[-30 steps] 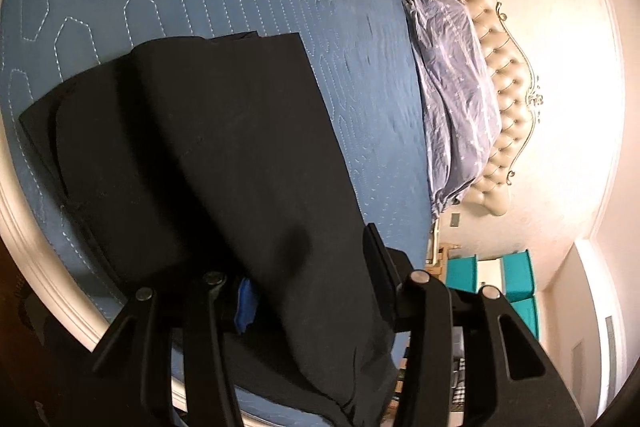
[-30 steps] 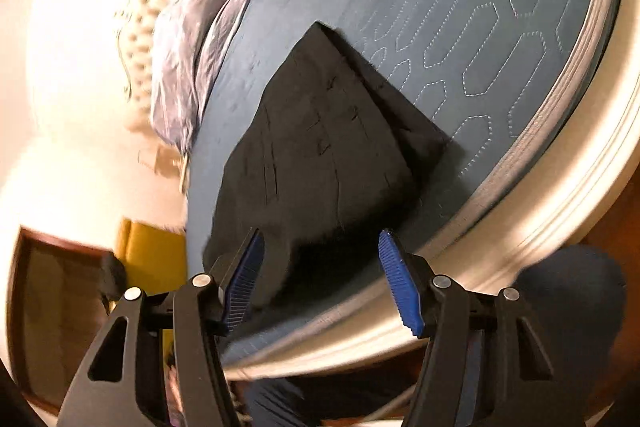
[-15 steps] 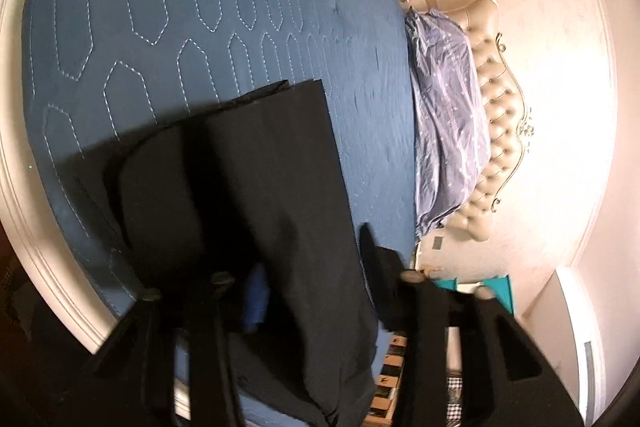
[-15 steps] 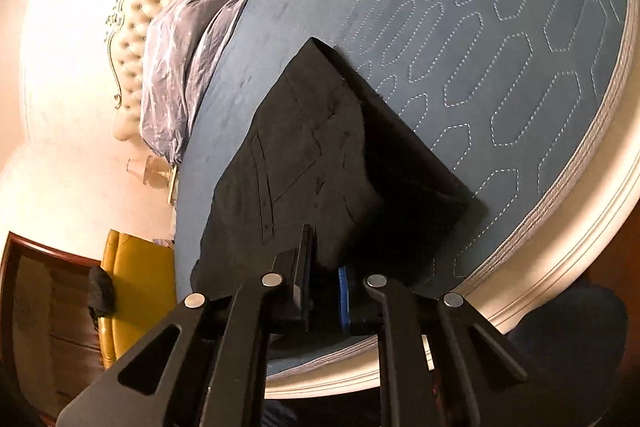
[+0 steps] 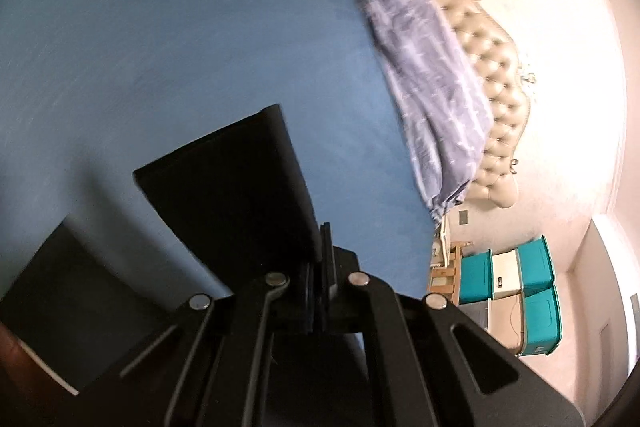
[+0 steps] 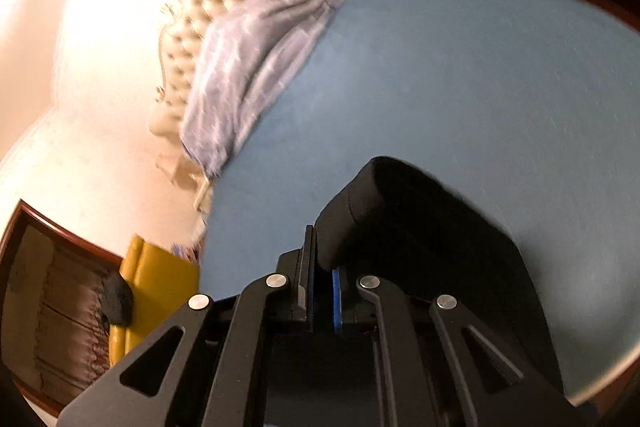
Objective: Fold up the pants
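Black pants (image 5: 236,183) hang lifted over the blue quilted bed (image 5: 168,39). My left gripper (image 5: 320,259) is shut on one edge of the cloth, which rises as a dark flap in front of it. Another dark part of the pants (image 5: 44,287) lies low at the left of that view. In the right wrist view my right gripper (image 6: 322,267) is shut on a rolled edge of the pants (image 6: 400,219), which drape to the right over the bed (image 6: 460,75). Both views are blurred by motion.
A lilac duvet (image 5: 432,87) is bunched against a cream tufted headboard (image 5: 492,75). Teal storage boxes (image 5: 532,287) stand by the wall. A yellow armchair (image 6: 156,283) and a dark wooden door (image 6: 48,307) stand beside the bed.
Both grippers have shut on the pants' edge and lifted it off the bed. The cloth that lay flat now hangs from the jaws, and the bed looks farther below.
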